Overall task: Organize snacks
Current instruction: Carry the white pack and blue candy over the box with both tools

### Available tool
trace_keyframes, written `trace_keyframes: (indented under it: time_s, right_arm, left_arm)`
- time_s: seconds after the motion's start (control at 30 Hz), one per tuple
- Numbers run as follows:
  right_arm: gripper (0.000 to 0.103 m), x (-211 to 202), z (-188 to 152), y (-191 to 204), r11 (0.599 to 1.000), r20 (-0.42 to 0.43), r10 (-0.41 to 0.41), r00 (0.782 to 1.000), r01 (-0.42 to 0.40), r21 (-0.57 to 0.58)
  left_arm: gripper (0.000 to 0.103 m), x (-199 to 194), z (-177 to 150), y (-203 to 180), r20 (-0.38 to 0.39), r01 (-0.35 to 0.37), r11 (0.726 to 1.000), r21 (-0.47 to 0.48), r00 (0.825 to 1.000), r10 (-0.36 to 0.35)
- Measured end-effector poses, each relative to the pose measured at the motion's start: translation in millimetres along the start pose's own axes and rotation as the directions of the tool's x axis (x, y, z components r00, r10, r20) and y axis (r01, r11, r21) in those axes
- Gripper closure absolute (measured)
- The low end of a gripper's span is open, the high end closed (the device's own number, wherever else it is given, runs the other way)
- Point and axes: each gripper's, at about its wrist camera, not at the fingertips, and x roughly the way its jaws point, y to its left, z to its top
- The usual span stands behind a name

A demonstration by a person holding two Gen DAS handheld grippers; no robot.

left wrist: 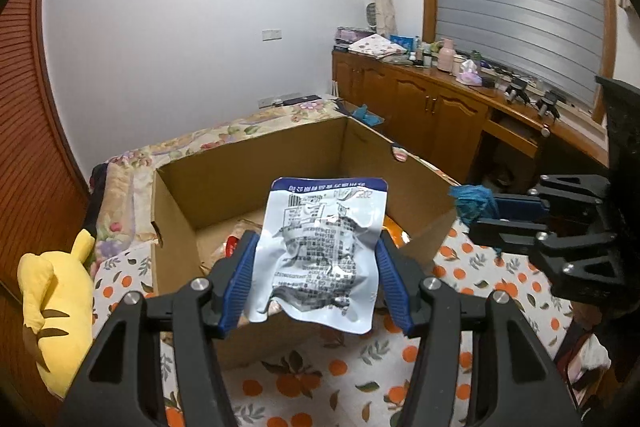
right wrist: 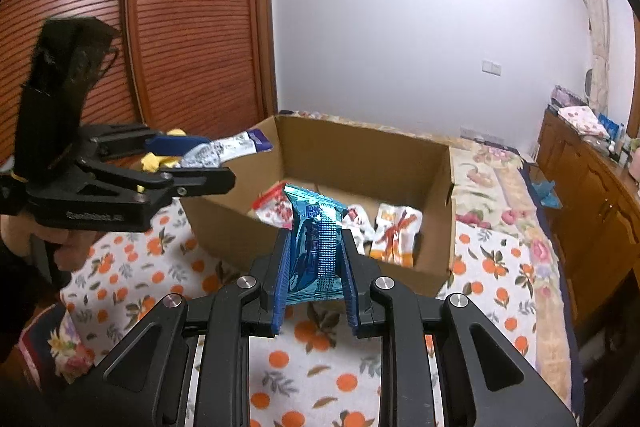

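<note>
My left gripper is shut on a white snack packet with a blue top edge, held up over the near wall of an open cardboard box. The left gripper and its packet also show in the right wrist view, left of the box. My right gripper is shut on a shiny blue snack packet, just before the box's near wall. That gripper shows at the right of the left wrist view with the blue packet. Several red, white and orange packets lie inside the box.
The box stands on a bed with an orange-print sheet and a floral quilt. A yellow plush toy lies left of the box. Wooden cabinets with clutter on top run along the right. A slatted wardrobe stands at left.
</note>
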Motion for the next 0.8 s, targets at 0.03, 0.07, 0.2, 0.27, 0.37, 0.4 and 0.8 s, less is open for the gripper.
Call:
trace_keyframes:
  time_s: [0.03, 0.07, 0.2, 0.27, 0.37, 0.4, 0.8]
  right_arm:
    - [0.082, 1, 2, -1, 1.000, 0.000, 0.001, 1.000, -0.001, 0.004]
    - [0.082, 3, 4, -2, 1.000, 0.000, 0.001, 1.000, -0.001, 0.006]
    - [0.082, 10, 8, -5, 1.000, -0.009, -0.009, 1.000, 0.009, 0.004]
    - [0.082, 12, 8, -7, 1.000, -0.013, -0.013, 1.000, 0.013, 0.003]
    - [0.082, 18, 9, -8, 1.000, -0.022, -0.021, 1.000, 0.021, 0.001]
    - [0.082, 20, 10, -8, 1.000, -0.027, -0.023, 0.999, 0.023, 0.001]
    - [0.082, 58, 24, -14, 0.999, -0.076, -0.054, 0.996, 0.054, 0.005]
  left_arm:
    - [0.046, 3, 1, 2, -0.002, -0.004, 1.000, -0.004, 1.000, 0.004]
    - [0.046, 7, 2, 5, -0.005, -0.011, 1.000, -0.011, 1.000, 0.011]
    - [0.046, 22, 2, 14, -0.026, -0.027, 0.999, -0.030, 0.999, 0.027]
    - [0.046, 28, 0, 17, -0.038, -0.038, 0.999, -0.034, 0.999, 0.036]
    - [0.046, 38, -3, 23, -0.063, -0.044, 0.998, -0.055, 0.997, 0.040]
    - [0.046, 41, -4, 25, -0.071, -0.043, 0.997, -0.063, 0.997, 0.038]
    - [0.044, 62, -4, 41, -0.099, -0.085, 0.991, -0.100, 0.992, 0.075]
